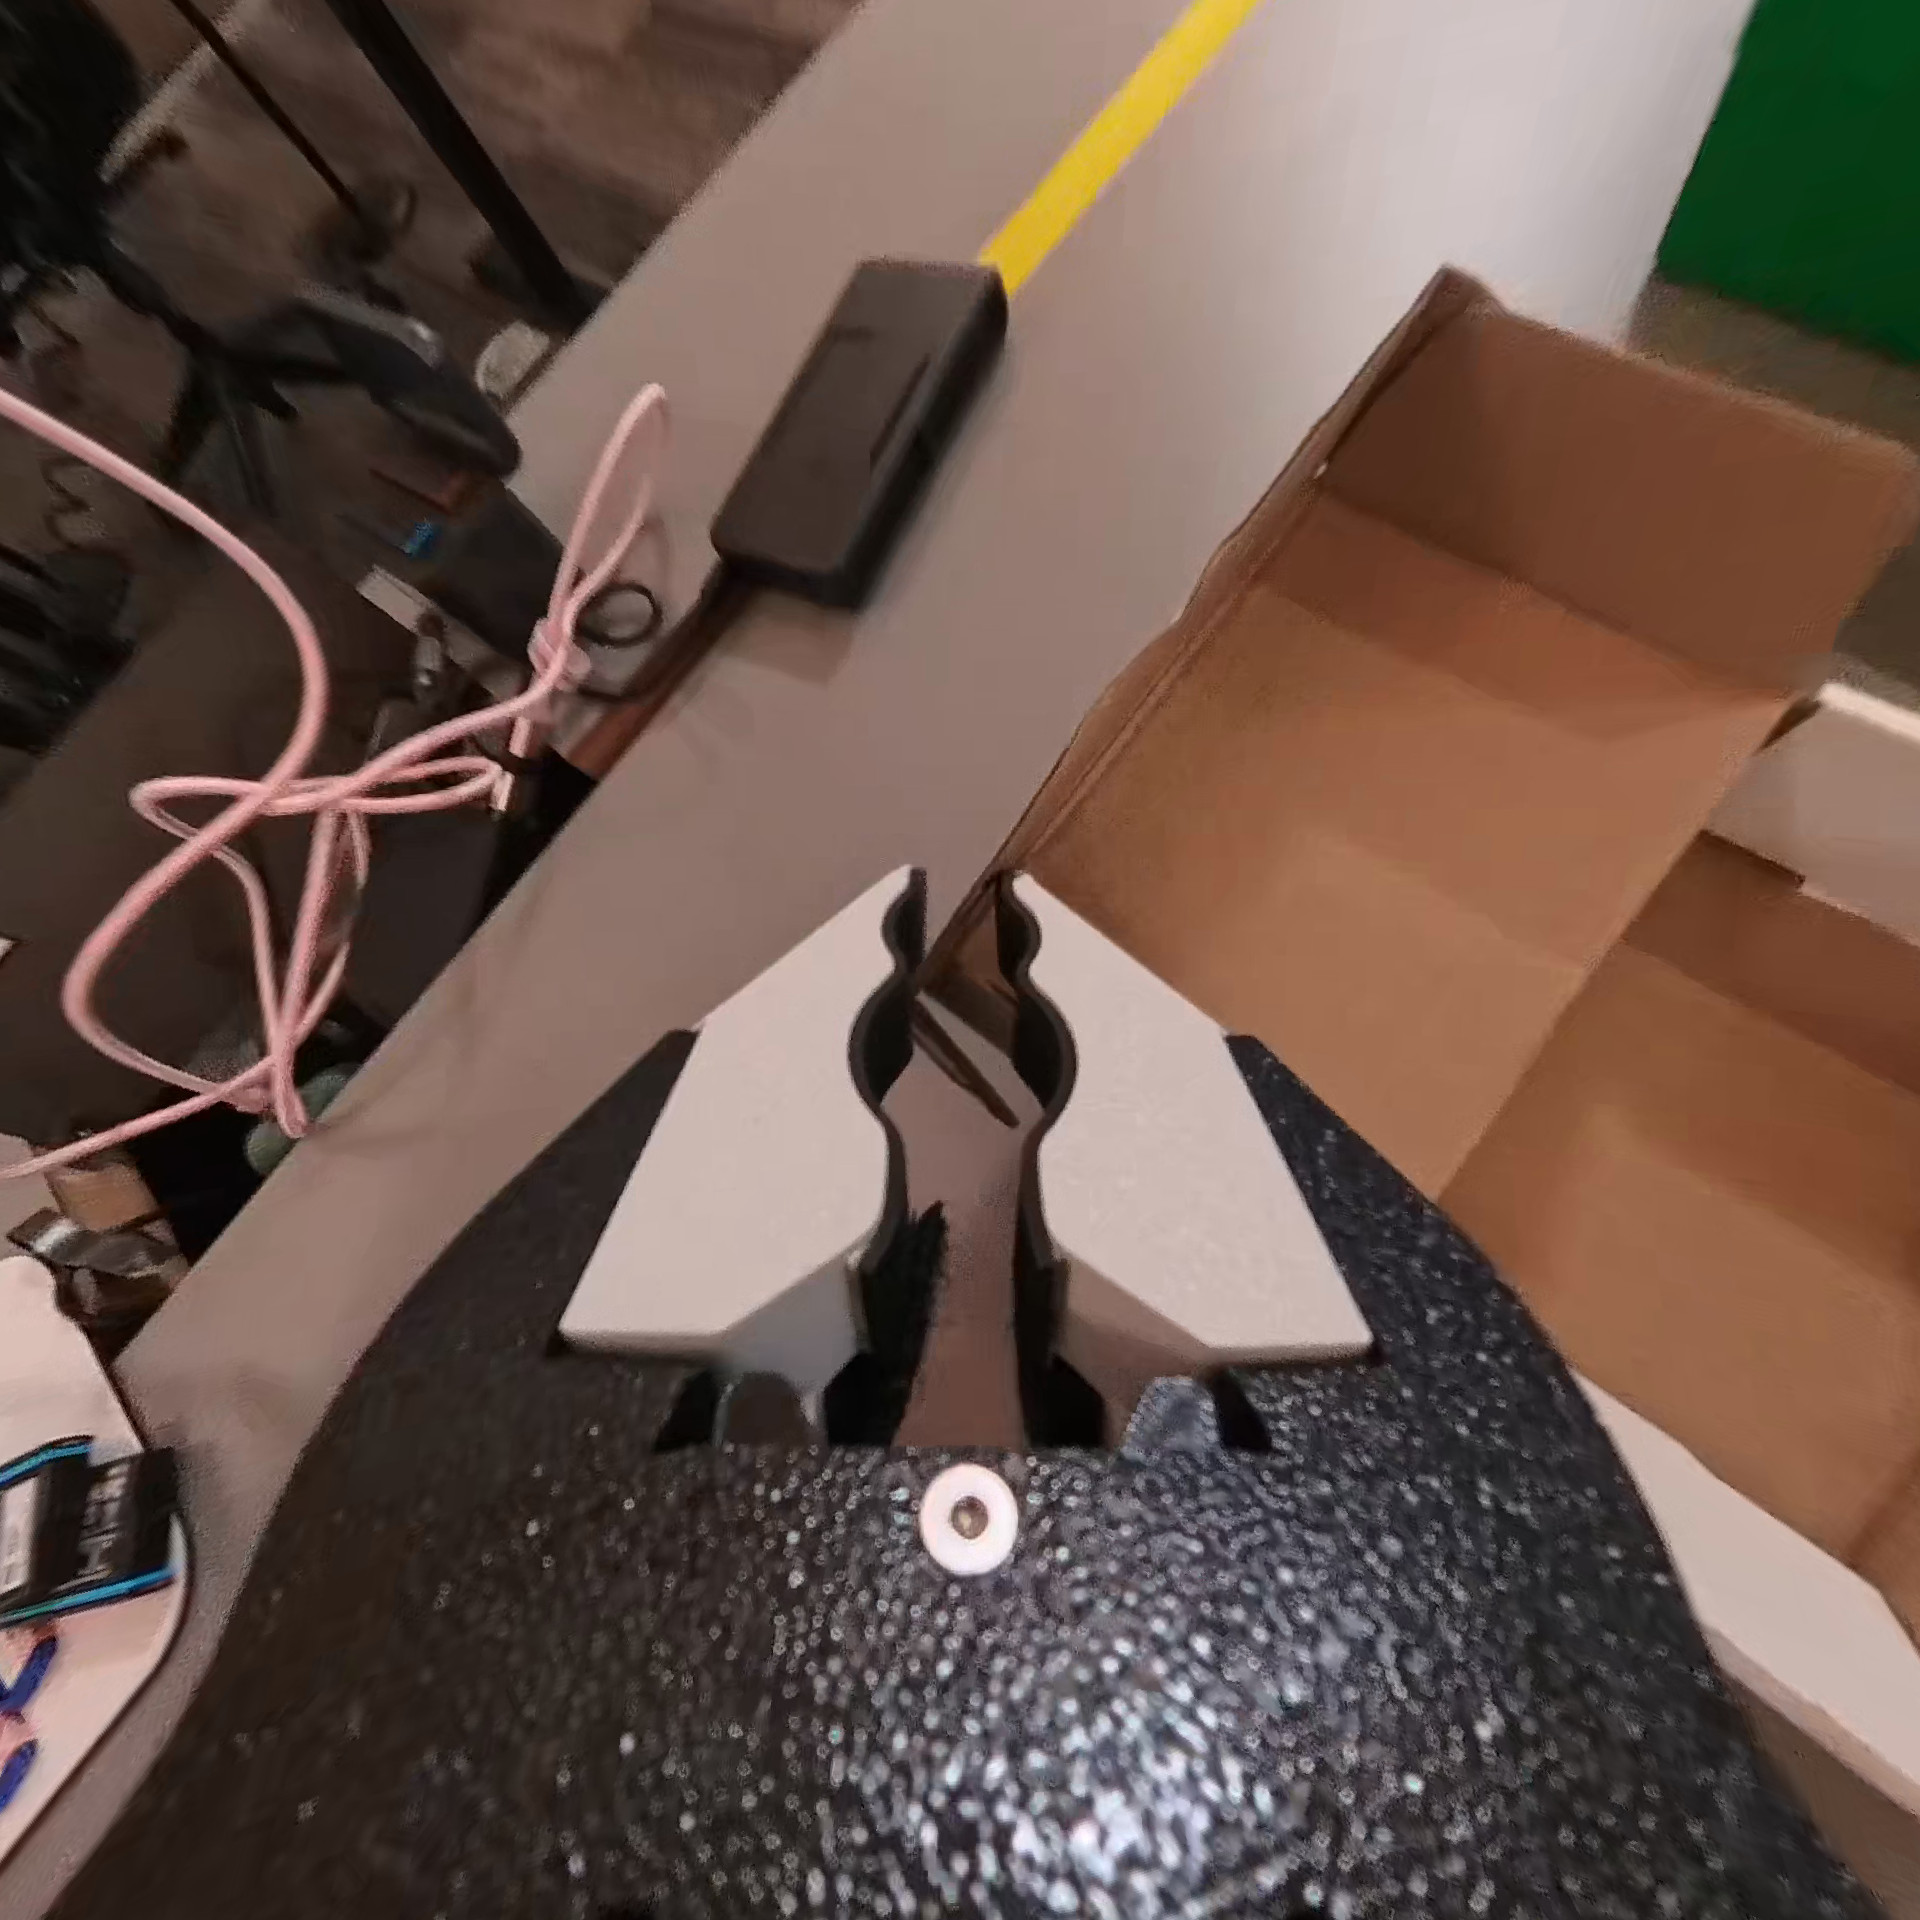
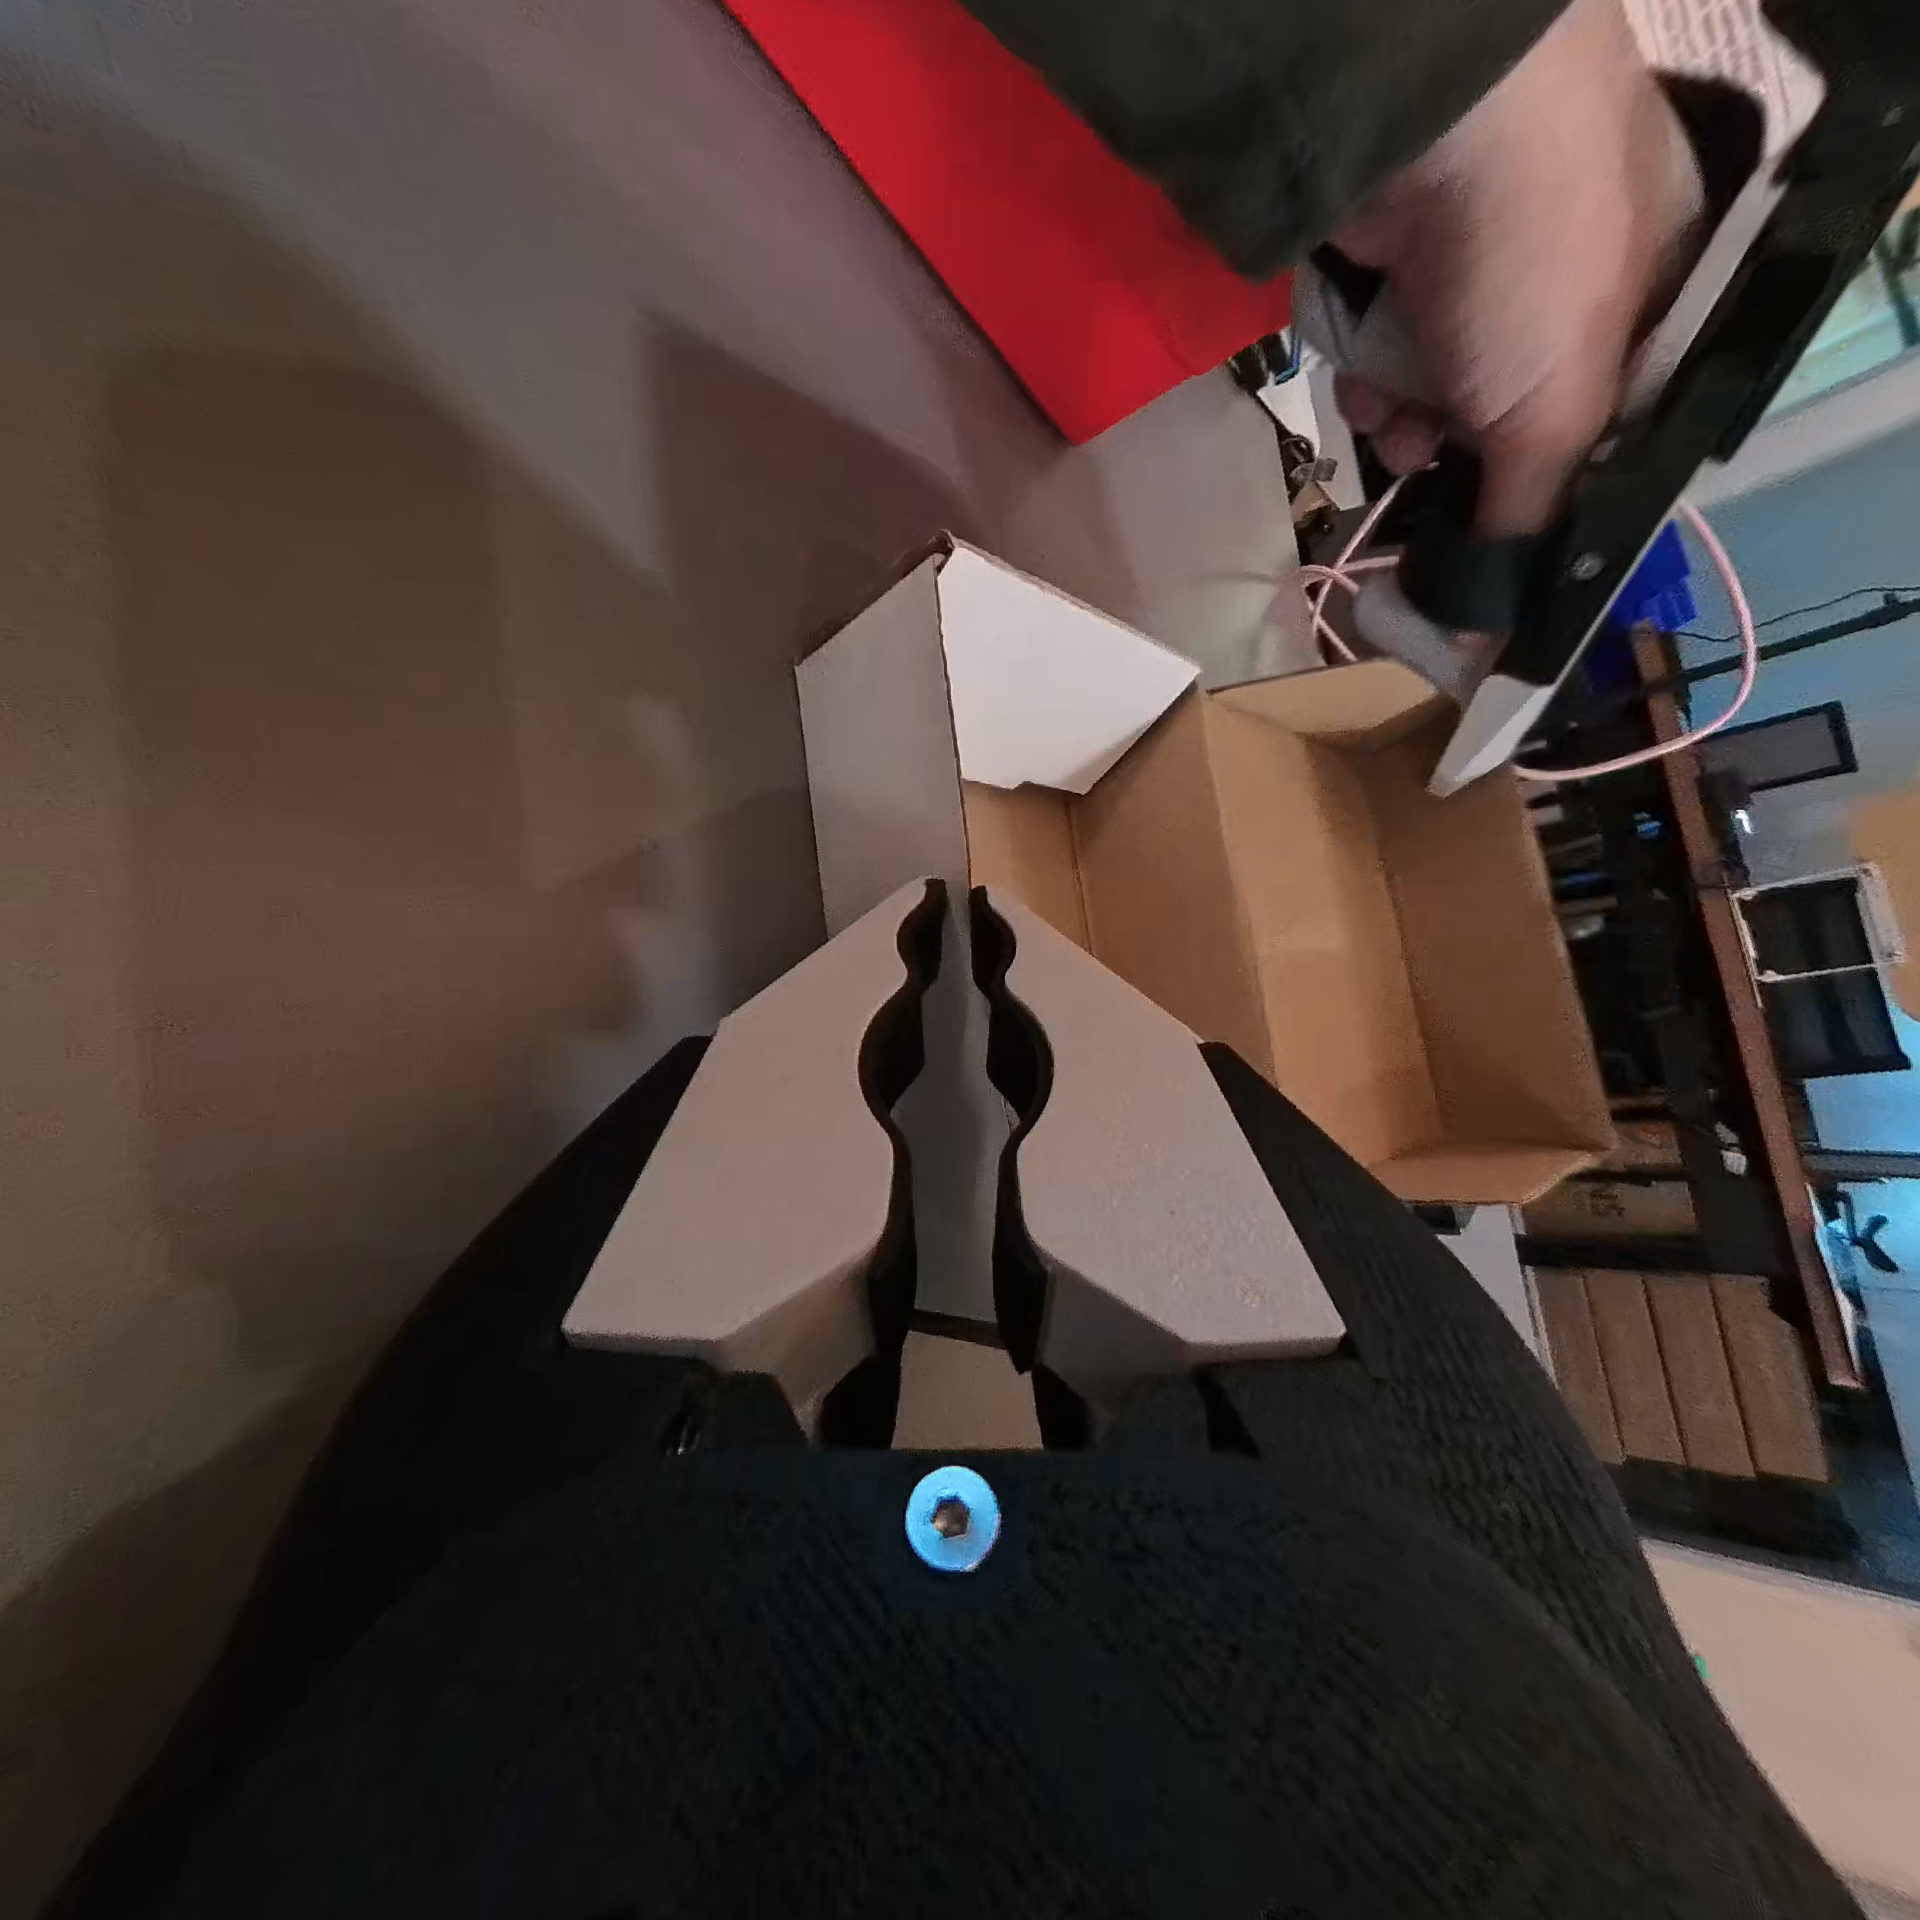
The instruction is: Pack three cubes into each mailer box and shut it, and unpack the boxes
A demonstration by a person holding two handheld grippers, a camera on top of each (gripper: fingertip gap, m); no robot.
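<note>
**Open mailer box held at its wall by both grippers**

Currently, no legible writing or brand mark is to be found on the mailer box (image 2: 1299,935); its outside is white and its inside plain brown. A small dark item with a blue edge (image 1: 73,1538), lying at the near left corner in the left wrist view, carries a label that is too blurred to be made out.

The box stands open on the grey table (image 1: 727,779). In the right wrist view, a white wall panel of the box is clamped between the pads of the right gripper (image 2: 958,894), with both pads pressed against it. In the left wrist view, the edge of a brown wall passes between the fingers of the left gripper (image 1: 961,883), which are slightly parted; the wall lies against one pad, and contact at the other cannot be confirmed.

No cubes are seen on the visible part of the box floor. The near part of the interior is hidden behind the gripper bodies. A black adapter (image 1: 862,436) and a pink cable (image 1: 312,790) lie at the far left and are blurred.
</note>
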